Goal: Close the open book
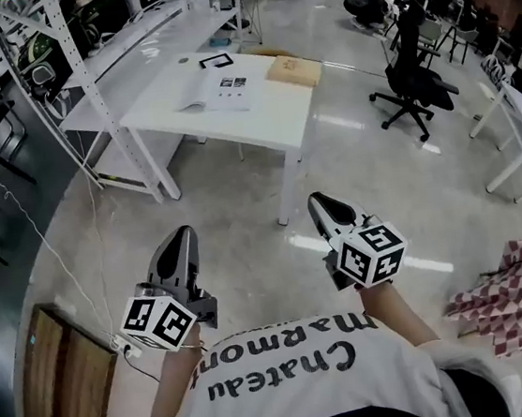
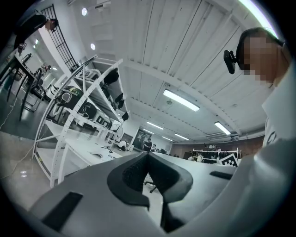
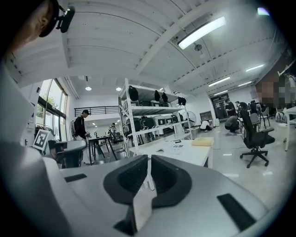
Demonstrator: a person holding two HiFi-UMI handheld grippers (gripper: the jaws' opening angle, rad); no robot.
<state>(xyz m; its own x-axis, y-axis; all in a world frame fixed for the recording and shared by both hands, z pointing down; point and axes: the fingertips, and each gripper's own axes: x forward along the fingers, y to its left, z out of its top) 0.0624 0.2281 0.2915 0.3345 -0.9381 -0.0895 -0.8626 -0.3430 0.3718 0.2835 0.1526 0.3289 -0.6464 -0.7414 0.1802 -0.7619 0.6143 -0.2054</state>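
Head view: open book (image 1: 218, 90) flat on white table (image 1: 265, 122), brown box (image 1: 293, 69) near it. Both tools, left gripper (image 1: 183, 233) and right gripper (image 1: 321, 201), over floor, well apart from table.

Left gripper view: jaws pressed together, nothing between.

Right gripper view: jaws clenched, empty. Beyond them book on table, seems open, too small to be sure.

White table (image 1: 274, 121) stands on glossy grey floor (image 1: 246, 242), far ahead. Open book (image 1: 218, 90) lies flat on the left part of the top, pages up. Flat tan box (image 1: 294, 69) sits at the far right corner, apart from the book. Small black-framed square (image 1: 216, 61) lies at the far edge, just beyond the book.
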